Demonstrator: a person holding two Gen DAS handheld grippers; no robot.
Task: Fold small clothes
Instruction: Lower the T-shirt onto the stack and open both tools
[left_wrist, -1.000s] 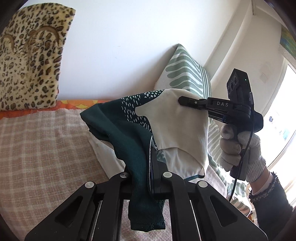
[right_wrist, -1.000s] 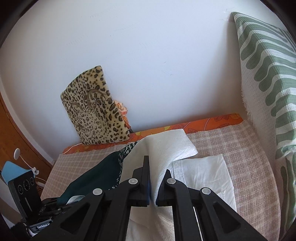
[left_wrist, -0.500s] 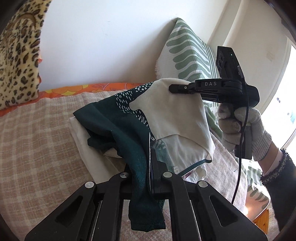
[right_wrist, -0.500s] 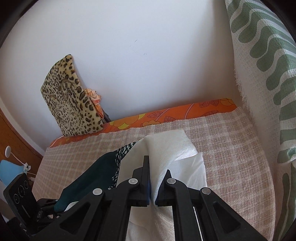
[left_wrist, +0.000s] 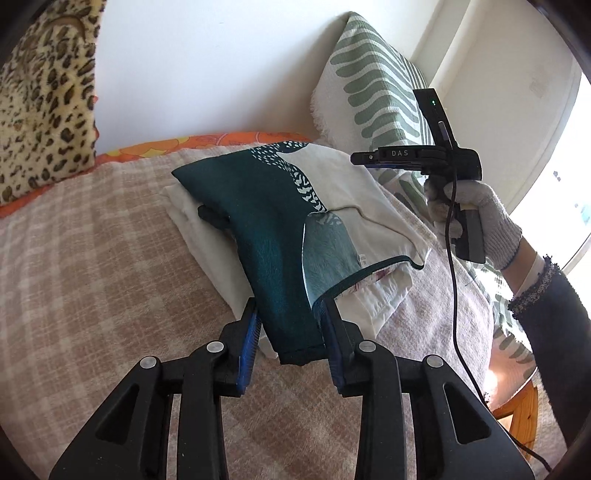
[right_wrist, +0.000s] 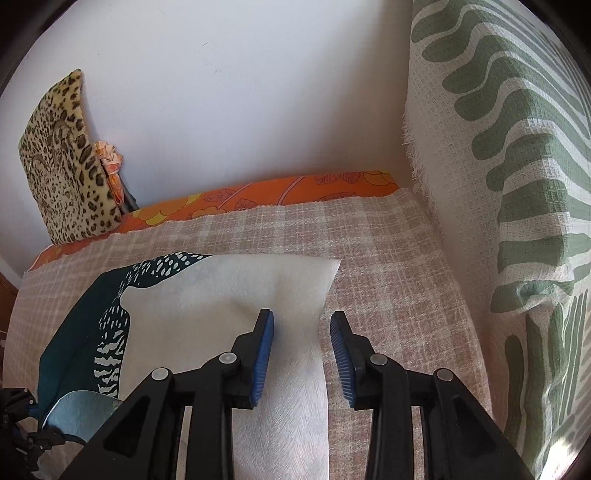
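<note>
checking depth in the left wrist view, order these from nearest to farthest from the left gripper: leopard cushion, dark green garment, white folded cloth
1. dark green garment: between the opening left gripper pads.
2. white folded cloth: beneath it, showing left.
3. leopard cushion: far left, against the wall.

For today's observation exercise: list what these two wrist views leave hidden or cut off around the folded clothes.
- White garment, left wrist view: mostly covered by the dark green printed garment on top.
- Green garment's near end, right wrist view: cut off by the right tongs.
- Person beyond the gloved hand: cut off by the frame edge.
</note>
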